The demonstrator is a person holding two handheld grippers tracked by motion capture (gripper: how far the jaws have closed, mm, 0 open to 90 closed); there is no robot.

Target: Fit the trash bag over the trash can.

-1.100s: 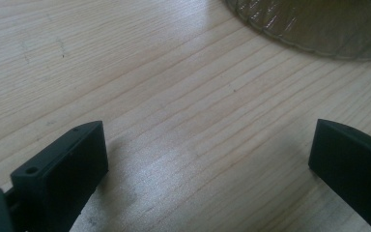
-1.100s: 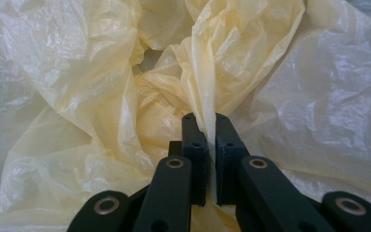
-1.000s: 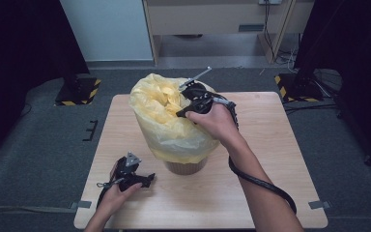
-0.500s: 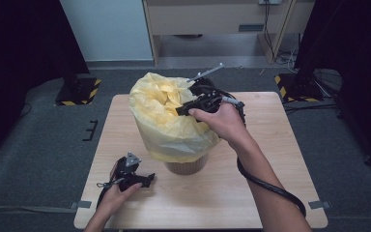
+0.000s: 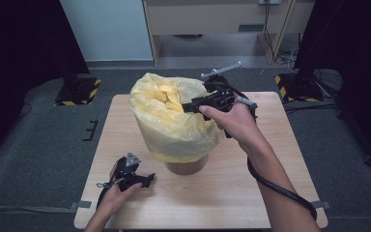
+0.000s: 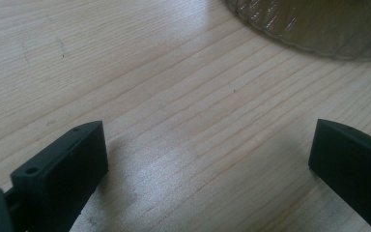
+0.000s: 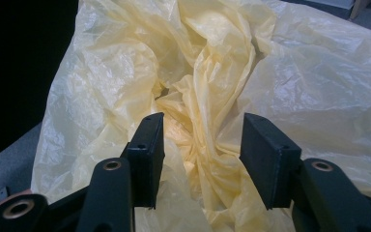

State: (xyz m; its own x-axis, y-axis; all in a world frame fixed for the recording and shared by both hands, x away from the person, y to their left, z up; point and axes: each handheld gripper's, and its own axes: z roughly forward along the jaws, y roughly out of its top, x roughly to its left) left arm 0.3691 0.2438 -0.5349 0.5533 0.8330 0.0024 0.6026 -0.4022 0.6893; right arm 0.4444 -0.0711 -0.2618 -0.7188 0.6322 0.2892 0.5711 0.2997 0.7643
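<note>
At the near left of the wooden table (image 5: 270, 145), the left gripper (image 5: 142, 180) is held low by the left hand (image 5: 113, 195); its jaws are spread wide over bare wood, with nothing between them. Just to its right, at the table's middle, a brown ribbed bin (image 5: 186, 166) is seen, draped by a yellow plastic bag (image 5: 174, 125) whose crumpled mouth opens upward. At the bag's far right edge, the right gripper (image 5: 188, 105) is carried by the right hand (image 5: 232, 118). Its jaws are parted around a fold of the bag's film, not yet closed on it.
</note>
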